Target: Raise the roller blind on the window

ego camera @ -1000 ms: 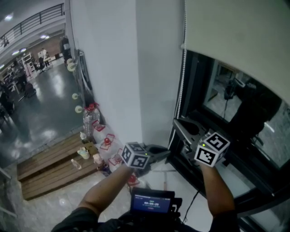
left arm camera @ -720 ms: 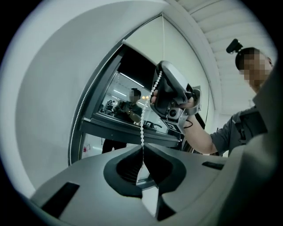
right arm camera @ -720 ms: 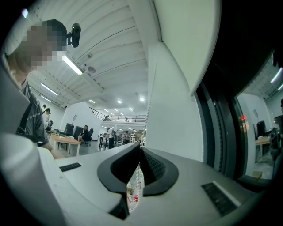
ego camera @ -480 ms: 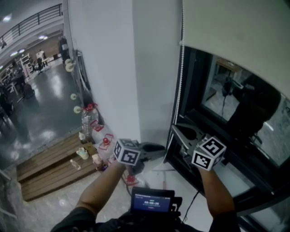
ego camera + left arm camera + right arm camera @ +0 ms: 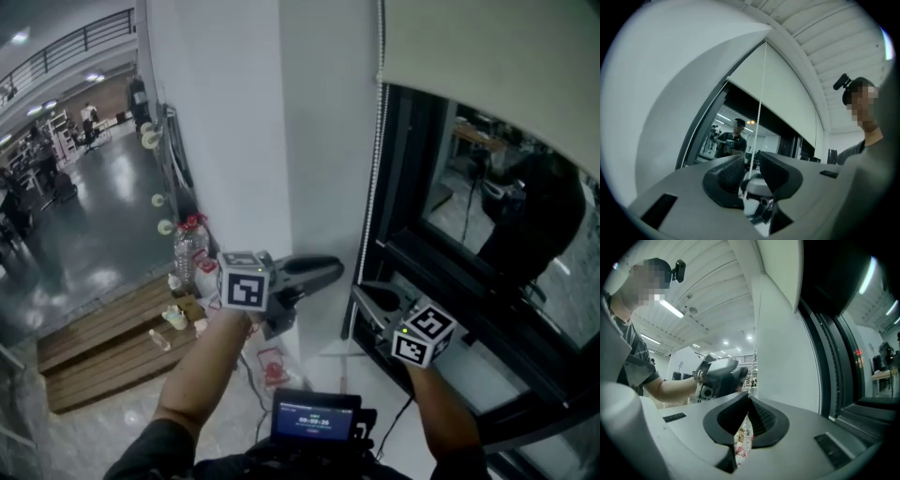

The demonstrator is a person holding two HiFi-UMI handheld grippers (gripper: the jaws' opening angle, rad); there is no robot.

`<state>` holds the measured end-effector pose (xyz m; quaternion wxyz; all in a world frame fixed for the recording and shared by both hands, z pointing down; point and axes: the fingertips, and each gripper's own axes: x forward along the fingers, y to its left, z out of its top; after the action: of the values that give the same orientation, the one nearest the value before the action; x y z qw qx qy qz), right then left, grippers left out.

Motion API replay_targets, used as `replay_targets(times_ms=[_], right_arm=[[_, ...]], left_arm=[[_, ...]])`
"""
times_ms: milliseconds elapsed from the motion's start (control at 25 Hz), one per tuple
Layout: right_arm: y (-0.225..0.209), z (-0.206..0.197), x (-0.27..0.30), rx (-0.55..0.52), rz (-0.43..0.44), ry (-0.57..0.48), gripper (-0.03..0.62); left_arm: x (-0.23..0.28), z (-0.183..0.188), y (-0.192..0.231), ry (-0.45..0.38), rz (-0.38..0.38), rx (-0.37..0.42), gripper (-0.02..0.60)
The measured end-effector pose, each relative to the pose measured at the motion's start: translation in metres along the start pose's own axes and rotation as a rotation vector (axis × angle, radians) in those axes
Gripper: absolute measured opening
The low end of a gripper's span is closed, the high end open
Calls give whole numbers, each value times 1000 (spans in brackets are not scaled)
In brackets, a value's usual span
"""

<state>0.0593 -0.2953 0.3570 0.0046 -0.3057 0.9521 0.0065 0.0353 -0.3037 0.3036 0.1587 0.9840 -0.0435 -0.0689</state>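
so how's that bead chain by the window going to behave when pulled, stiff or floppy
Probably floppy: the bead chain is thin and hangs loosely beside the window frame, so it should carry a pull but not a push. Likely light, and a sideways nudge could set it swinging. Its beads may help grip; the right gripper looks shut on it.

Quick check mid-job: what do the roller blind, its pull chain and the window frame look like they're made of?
Roller blind: probably woven fabric, matte off-white, with no glare on it.
Pull chain: a string of small white beads, likely plastic.
Window frame: dark, smooth and faintly glossy. It could be painted metal or plastic; the look leaves that open.
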Motion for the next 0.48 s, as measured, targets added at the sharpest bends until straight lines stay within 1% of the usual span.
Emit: replay_targets(times_ms=[80, 160, 240, 360, 480], right_arm=[[3, -8, 0, 11, 7, 2, 5], [7, -13, 1, 12, 13, 8, 5], [11, -18, 1, 9, 14, 15, 5], [11, -22, -1, 19, 2, 10, 5], [10, -22, -5, 29, -9, 5, 5]], left_arm=[[11, 24, -8, -22, -16, 38, 104], [21, 44, -13, -23, -5, 89, 104], [32, 59, -18, -23, -9, 126, 104], [43, 76, -26, -24, -35, 151, 105], [49, 90, -32, -51, -59, 159, 104]])
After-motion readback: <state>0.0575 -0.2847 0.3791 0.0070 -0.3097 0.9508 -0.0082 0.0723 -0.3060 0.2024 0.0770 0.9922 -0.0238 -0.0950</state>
